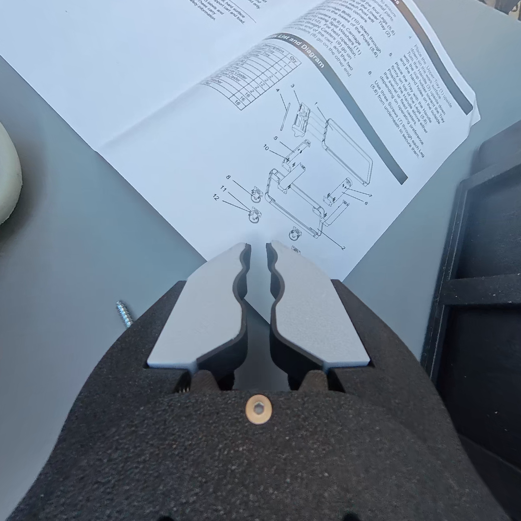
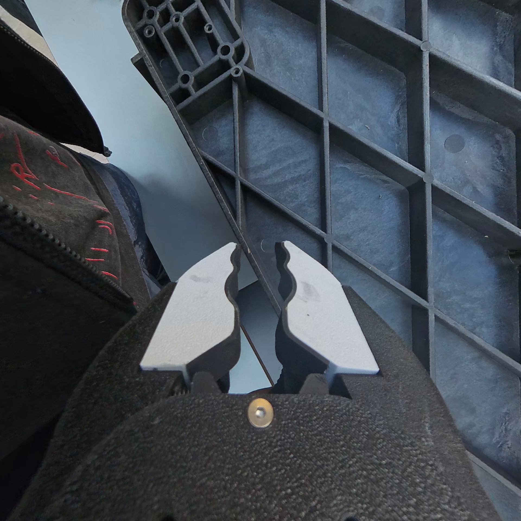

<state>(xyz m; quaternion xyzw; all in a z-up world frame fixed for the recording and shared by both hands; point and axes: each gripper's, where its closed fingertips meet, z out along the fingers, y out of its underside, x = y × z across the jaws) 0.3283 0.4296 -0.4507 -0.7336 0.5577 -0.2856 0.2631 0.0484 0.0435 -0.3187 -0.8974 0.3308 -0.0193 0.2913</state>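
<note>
1. Over a grey tabletop (image 1: pixel 70 253), the left gripper (image 1: pixel 258 244) hangs with its fingers (image 1: pixel 208 298) set a narrow gap apart and nothing between them; the tips sit above the near corner of a printed instruction sheet (image 1: pixel 197 135).
2. From that gripper, the sheet spreads toward 12 o'clock, carrying lines of print, a small table and an exploded drawing of a cart-like frame.
3. At 9 o'clock of the left gripper's body a threaded metal screw (image 1: pixel 123 314) lies on the tabletop, partly hidden by the body.
4. At 3 o'clock stands a black moulded part (image 1: pixel 479 253); at 9 o'clock, at the picture's edge, a pale rounded object (image 1: pixel 8 180) shows only in part.
5. In the right wrist view, the right gripper (image 2: pixel 258 244) has its fingers (image 2: pixel 203 304) parted a little, and the thin edge of a dark ribbed plastic tray (image 2: pixel 366 169) runs between them; whether they press on it I cannot tell.
6. At 9 o'clock of the right gripper, dark clothing (image 2: pixel 56 211) with red stitching and a zip fills the side.
</note>
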